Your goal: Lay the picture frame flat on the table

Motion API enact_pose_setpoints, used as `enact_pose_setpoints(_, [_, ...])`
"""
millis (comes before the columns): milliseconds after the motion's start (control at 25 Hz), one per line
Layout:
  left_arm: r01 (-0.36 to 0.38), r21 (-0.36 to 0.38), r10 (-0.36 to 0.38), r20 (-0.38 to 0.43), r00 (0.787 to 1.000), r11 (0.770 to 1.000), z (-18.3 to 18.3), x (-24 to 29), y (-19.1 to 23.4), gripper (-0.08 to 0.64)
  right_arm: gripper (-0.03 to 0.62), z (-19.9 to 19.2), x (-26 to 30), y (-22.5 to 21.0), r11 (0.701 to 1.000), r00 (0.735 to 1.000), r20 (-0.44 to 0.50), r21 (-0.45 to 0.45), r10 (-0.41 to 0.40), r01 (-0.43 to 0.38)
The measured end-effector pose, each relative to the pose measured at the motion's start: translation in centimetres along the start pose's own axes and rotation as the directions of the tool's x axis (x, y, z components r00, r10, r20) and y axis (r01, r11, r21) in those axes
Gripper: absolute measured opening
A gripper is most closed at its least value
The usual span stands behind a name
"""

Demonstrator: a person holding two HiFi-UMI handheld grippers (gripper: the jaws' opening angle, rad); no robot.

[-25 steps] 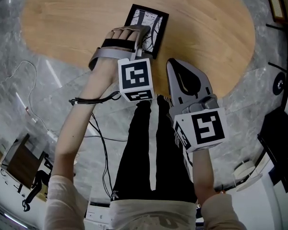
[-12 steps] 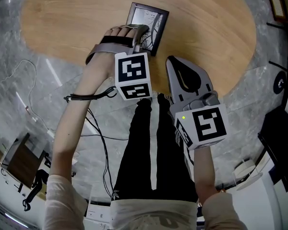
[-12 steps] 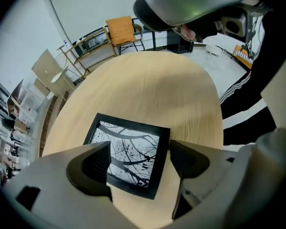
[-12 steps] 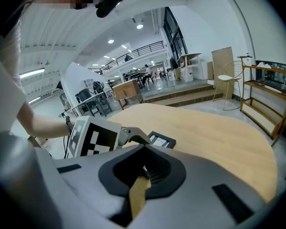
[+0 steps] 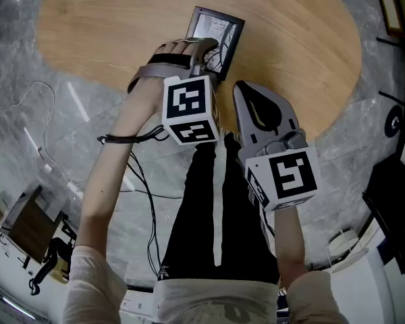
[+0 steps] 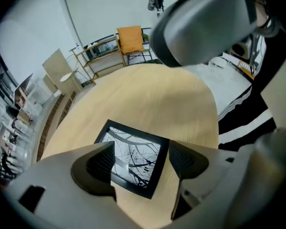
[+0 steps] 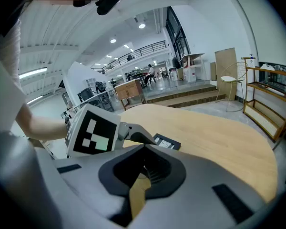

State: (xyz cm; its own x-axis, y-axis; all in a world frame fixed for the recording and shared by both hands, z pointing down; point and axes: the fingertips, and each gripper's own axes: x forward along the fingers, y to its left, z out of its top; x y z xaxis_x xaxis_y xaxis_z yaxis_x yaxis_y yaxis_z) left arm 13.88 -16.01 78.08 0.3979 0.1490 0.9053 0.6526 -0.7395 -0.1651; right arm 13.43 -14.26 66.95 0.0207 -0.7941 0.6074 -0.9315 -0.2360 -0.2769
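We hold the left gripper [image 6: 139, 162] just above the picture frame [image 6: 132, 156], its jaws spread wide and the pads clear of the frame's black edges. The frame lies flat, picture side up, on the oval wooden table [image 5: 101, 32], towards the edge nearest us. Our right gripper [image 5: 243, 90] hangs beside the left one over the table's rim, its jaws closed together with nothing between them.

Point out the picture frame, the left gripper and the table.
picture frame [image 5: 219, 32], head view, its glass.
left gripper [image 6: 142, 160], left gripper view, midway between its open jaws.
table [image 5: 108, 39], head view, bare wood.
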Motion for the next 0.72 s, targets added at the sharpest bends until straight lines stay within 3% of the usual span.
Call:
enact_pose_setpoints(120, [-0.005, -0.155, 0.019, 0.087, 0.996, 0.988, 1.5, -2.2, 1.6, 0.362, 0.006, 1.7, -0.6, 0.1, 0.999, 1.0, 0.014, -0.046, -0.016, 0.017])
enact_pose_setpoints(280, [0.076, -0.419, 0.03, 0.241, 0.97, 0.905, 4.2, -7.3, 4.2, 0.268, 0.006, 6.7, -2.5, 0.0, 0.991, 0.996, 0.077, -0.125, -0.044, 0.054])
enact_pose_setpoints(360, [0.046, -0.48, 0.104, 0.281, 0.954, 0.876, 5.3, -10.9, 6.2, 0.206, 0.006, 10.3, -4.0, 0.2, 0.986, 0.99, 0.129, -0.148, -0.056, 0.076])
enact_pose_setpoints(440, [-0.05, -0.539, 0.232, 0.275, 0.933, 0.841, 6.0, -14.8, 8.5, 0.105, 0.006, 14.0, -5.9, 0.7, 0.981, 0.982, 0.177, -0.169, -0.063, 0.093])
enact_pose_setpoints(480, [-0.095, -0.577, 0.299, 0.269, 0.916, 0.811, 6.4, -16.9, 9.7, 0.01, 0.006, 15.9, -7.1, 1.1, 0.979, 0.978, 0.199, -0.177, -0.064, 0.1])
enact_pose_setpoints(600, [-0.135, -0.704, 0.452, 0.285, 0.845, 0.697, 7.3, -23.9, 13.2, 0.009, 0.006, 21.9, -10.5, 2.4, 0.976, 0.957, 0.284, -0.184, -0.062, 0.118])
enact_pose_setpoints(680, [-0.13, -0.789, 0.561, 0.299, 0.772, 0.6, 7.8, -29.7, 15.1, 0.009, 0.006, 25.7, -13.0, 3.6, 0.973, 0.934, 0.351, -0.183, -0.066, 0.138])
enact_pose_setpoints(720, [-0.127, -0.831, 0.622, 0.295, 0.725, 0.542, 8.2, -33.1, 15.6, 0.009, 0.006, 27.6, -14.6, 4.2, 0.972, 0.921, 0.385, -0.18, -0.069, 0.148])
